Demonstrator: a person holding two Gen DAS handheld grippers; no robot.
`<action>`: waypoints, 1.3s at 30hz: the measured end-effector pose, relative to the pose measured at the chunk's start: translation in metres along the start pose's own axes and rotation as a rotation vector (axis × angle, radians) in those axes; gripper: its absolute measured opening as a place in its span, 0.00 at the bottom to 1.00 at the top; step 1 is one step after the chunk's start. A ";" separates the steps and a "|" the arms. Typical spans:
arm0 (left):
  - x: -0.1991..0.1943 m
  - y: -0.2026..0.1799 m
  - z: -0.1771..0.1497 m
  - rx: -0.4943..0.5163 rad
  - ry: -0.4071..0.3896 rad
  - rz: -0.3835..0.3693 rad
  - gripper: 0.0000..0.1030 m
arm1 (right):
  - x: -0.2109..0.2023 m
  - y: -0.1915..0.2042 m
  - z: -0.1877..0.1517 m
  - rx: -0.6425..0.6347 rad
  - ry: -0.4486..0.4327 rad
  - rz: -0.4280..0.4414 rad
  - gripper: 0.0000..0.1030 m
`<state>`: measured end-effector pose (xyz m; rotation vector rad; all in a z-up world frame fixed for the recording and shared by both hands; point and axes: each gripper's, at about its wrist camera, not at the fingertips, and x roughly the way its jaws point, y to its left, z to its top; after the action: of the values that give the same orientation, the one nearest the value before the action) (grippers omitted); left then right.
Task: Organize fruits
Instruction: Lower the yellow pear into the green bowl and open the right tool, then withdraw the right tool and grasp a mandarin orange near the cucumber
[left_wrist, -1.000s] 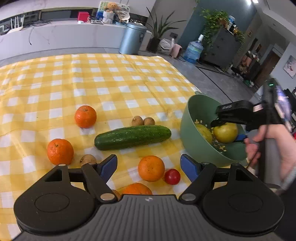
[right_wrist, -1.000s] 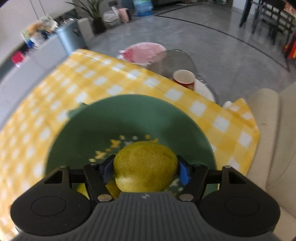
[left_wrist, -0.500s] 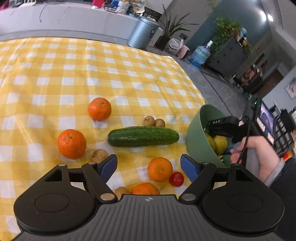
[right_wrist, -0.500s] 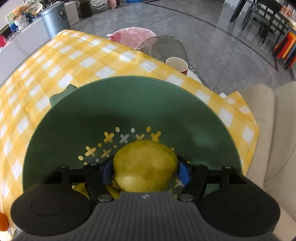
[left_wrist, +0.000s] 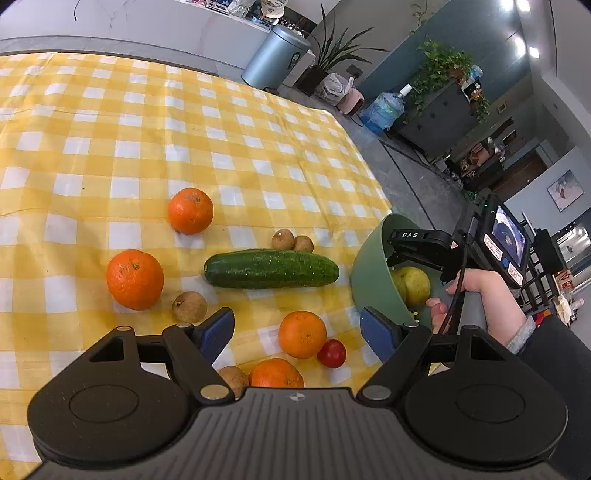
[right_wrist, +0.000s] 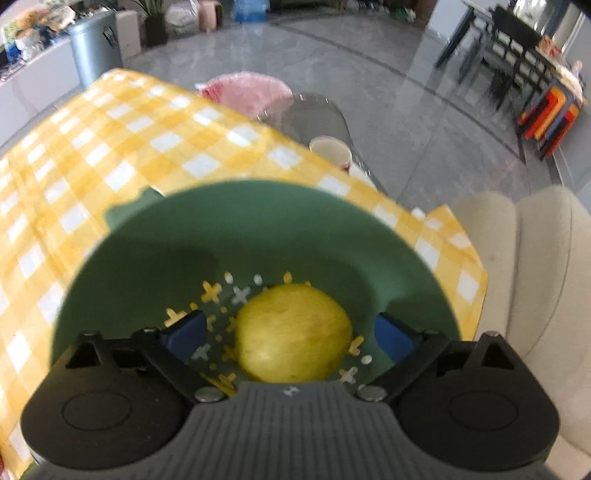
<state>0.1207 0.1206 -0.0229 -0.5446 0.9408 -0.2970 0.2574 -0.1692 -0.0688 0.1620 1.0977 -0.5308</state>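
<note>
1. Green plastic forms the bowl (right_wrist: 258, 221), which sits at the table's corner on the yellow checked cloth (left_wrist: 147, 110); a yellow-green pear (right_wrist: 293, 332) is seen resting on its patterned floor.
2. The right gripper (right_wrist: 291, 338) is poised over the bowl with its jaws opening; the pear lies between the blue pads (right_wrist: 184, 332) but is touched by neither, so the release step is judged to be in hand.
3. A second yellow-green fruit (left_wrist: 399, 286) is glimpsed beside the pear in the left wrist view.
4. The left gripper (left_wrist: 297, 332) is held wide and empty above the cloth; an orange (left_wrist: 302, 334) and a small red fruit (left_wrist: 331, 353) lie between its pads, lower down.
5. From that orange, a cucumber (left_wrist: 271, 268) is found at twelve o'clock, two more oranges at ten, the bowl at two.
6. Next, the right gripper is expected to be lifted clear, and a descent onto the near orange is called for, jaws centred so the red fruit is not nudged.
</note>
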 end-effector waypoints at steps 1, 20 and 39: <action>-0.001 0.000 0.000 0.000 -0.003 0.001 0.88 | -0.004 0.001 0.001 -0.009 -0.011 0.002 0.94; -0.041 -0.014 -0.006 0.043 -0.068 0.052 0.89 | -0.163 -0.024 -0.059 -0.040 -0.414 0.480 0.95; -0.069 0.029 -0.023 -0.021 -0.075 0.225 0.89 | -0.140 -0.020 -0.163 -0.126 -0.094 0.780 0.61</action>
<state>0.0628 0.1691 -0.0031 -0.4609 0.9236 -0.0645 0.0679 -0.0781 -0.0175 0.4264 0.8846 0.2272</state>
